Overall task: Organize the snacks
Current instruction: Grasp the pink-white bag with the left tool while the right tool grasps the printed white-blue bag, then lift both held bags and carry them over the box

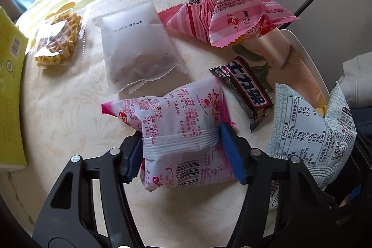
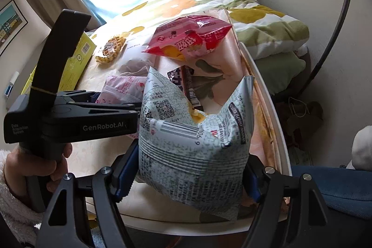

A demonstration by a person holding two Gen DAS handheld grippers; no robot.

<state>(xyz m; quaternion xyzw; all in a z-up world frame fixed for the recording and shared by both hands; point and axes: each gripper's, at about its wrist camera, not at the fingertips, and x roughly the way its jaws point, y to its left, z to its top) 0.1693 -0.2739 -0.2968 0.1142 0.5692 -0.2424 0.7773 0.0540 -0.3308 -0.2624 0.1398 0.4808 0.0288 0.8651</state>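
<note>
My left gripper (image 1: 183,150) is shut on a pink-and-white snack packet (image 1: 176,113), its blue pads pinching the packet's middle just above the cream tablecloth (image 1: 69,108). My right gripper (image 2: 188,176) is shut on a pale speckled snack bag (image 2: 193,145), held upright near the table's right rim; the same speckled bag (image 1: 313,131) shows in the left wrist view. On the cloth behind lie a dark chocolate bar (image 1: 248,94), a pink striped bag (image 1: 232,13), a frosted white packet (image 1: 139,43) and a waffle cookie in clear wrap (image 1: 58,38).
A yellow box (image 1: 9,85) stands along the table's left edge. The white table rim (image 2: 279,131) curves on the right, with a flowered quilt (image 2: 255,15) on a bed beyond. A hand (image 2: 34,164) in a fleecy sleeve holds the left gripper's handle.
</note>
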